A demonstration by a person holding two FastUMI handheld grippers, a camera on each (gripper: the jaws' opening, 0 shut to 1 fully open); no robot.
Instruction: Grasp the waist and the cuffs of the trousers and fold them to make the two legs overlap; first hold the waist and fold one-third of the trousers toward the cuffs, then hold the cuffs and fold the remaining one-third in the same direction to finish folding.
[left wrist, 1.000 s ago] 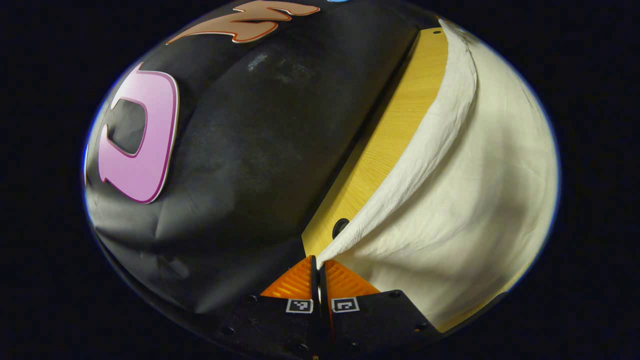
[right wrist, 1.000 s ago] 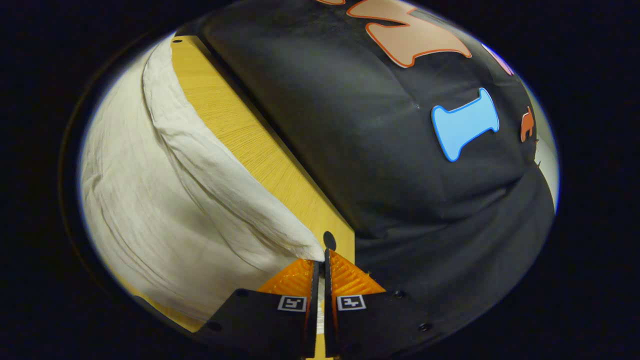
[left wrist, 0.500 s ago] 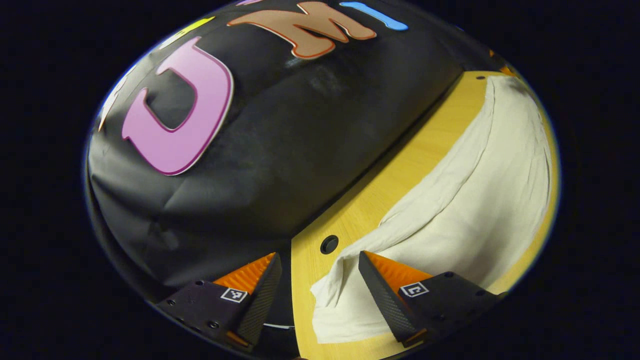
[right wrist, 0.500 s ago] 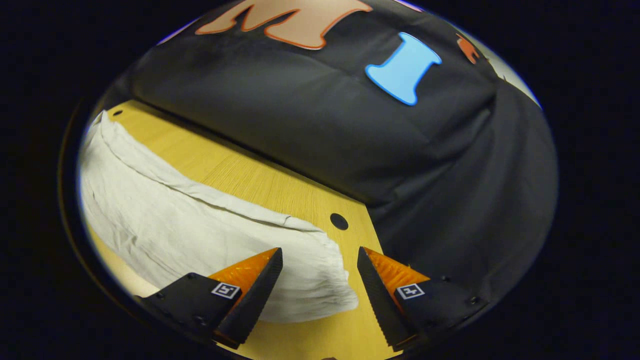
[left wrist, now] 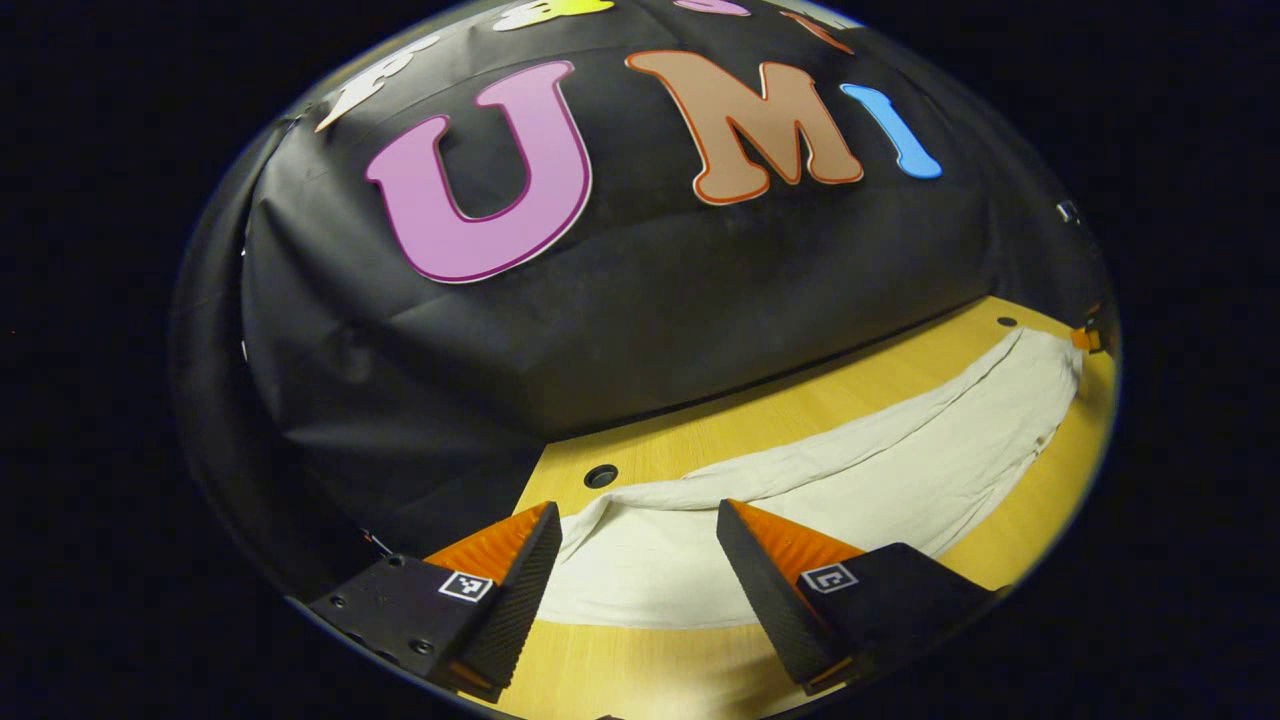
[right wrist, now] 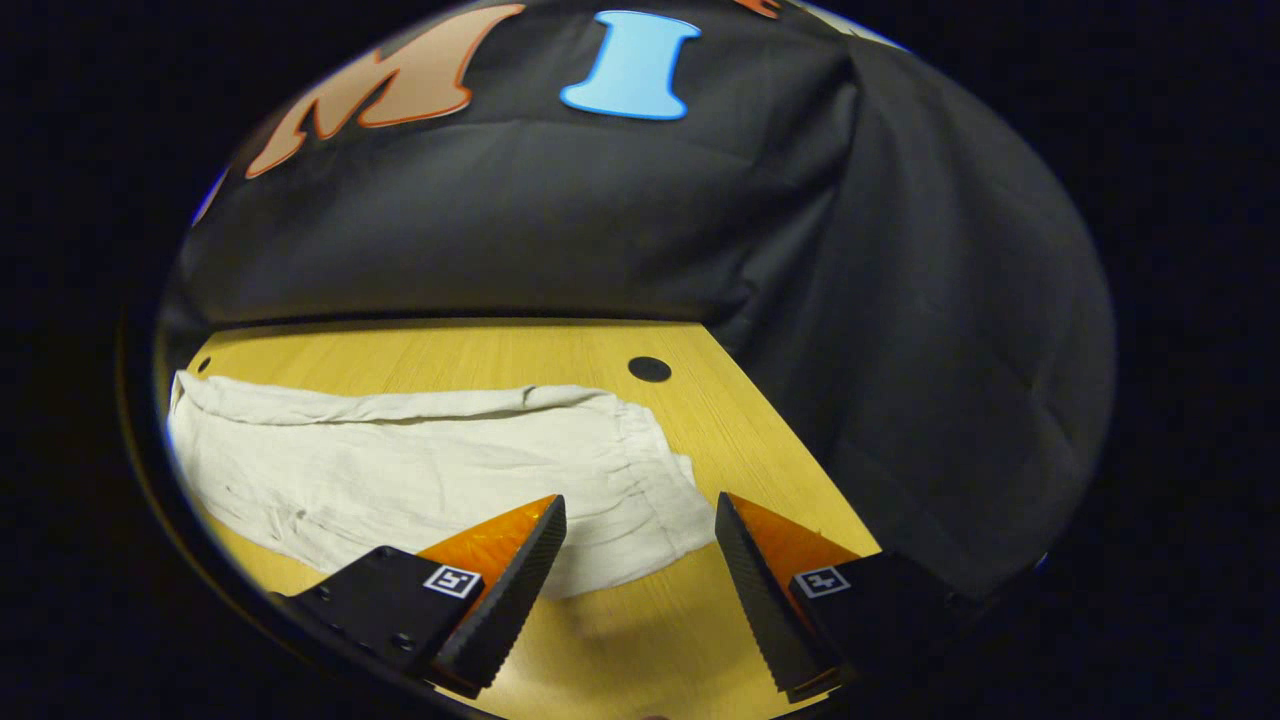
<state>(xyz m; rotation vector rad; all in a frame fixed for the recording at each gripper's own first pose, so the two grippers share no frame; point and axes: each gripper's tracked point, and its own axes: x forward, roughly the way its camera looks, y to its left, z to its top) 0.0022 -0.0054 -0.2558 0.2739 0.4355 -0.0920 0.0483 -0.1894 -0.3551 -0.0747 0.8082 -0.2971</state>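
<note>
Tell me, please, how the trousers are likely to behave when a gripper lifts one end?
The trousers look thin and creased, so they would probably droop rather than hold shape. Lying long and flat on the table, the far end would likely drag. Probably light for their size.

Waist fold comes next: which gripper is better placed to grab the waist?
Probably right: the open right gripper hangs over the gathered waistband of the cream crinkled cloth trousers; the open left gripper faces the other end.

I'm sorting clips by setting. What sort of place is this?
Likely a staged recording booth, not a home: black cloth wall behind a bare wooden table with drilled holes, where pale trousers lie flat.
</note>
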